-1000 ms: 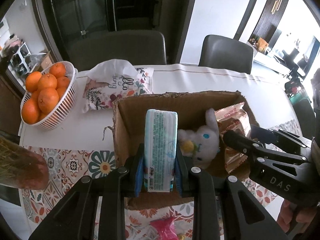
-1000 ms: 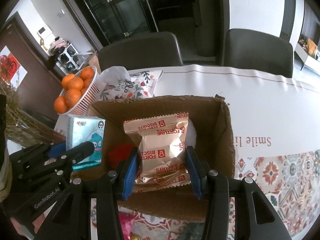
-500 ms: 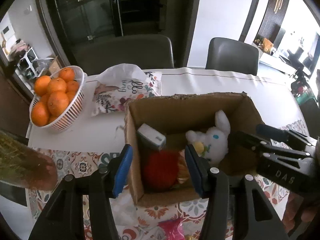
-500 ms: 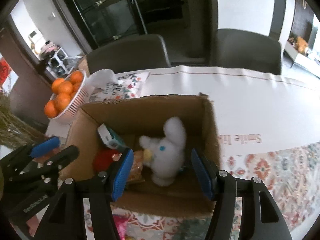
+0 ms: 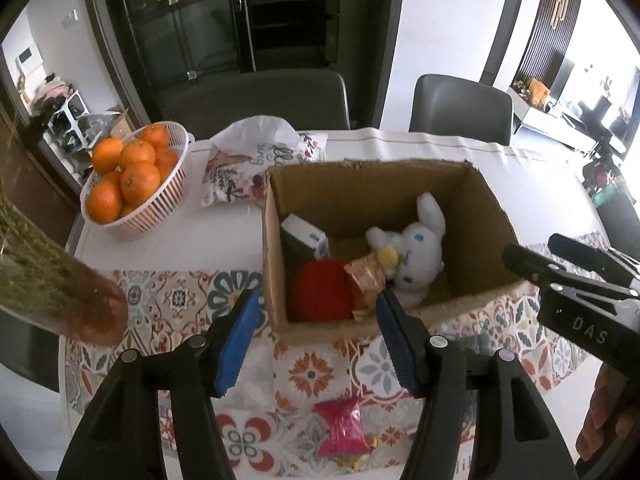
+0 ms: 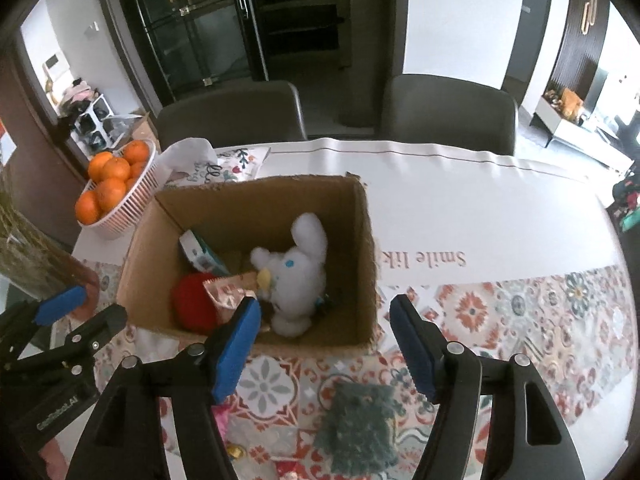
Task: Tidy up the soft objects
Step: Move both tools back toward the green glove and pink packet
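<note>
Cardboard box (image 5: 276, 248) sits mid-table and holds the sorted items: a white plush bunny (image 5: 416, 252) toward its 3 o'clock wall, a red soft ball (image 5: 320, 294) at 7 o'clock, a tissue pack (image 5: 304, 238) leaning at 10 o'clock, and a biscuit packet (image 5: 366, 280) wedged between ball and bunny. Both claws hang above the near rim with nothing in them: the left gripper (image 5: 316, 338) has its blue pads spread wide, and the right gripper (image 6: 324, 344) is likewise spread apart and empty. The step in hand looks like the pause between drops and the next pick. Loose things remain on the patterned cloth at 6 o'clock of the box: a pink bundle (image 5: 342, 426) under the left claw, and a dark green fuzzy pouch (image 6: 360, 424) under the right one. The next move probably calls for lowering each claw toward the item beneath it, straddling it squarely, and closing gently, since both look limp and likely to sag. A basket of oranges (image 5: 132, 176) and a floral pillow (image 5: 256, 164) stand at 10 and 11 o'clock, apart from the box.
</note>
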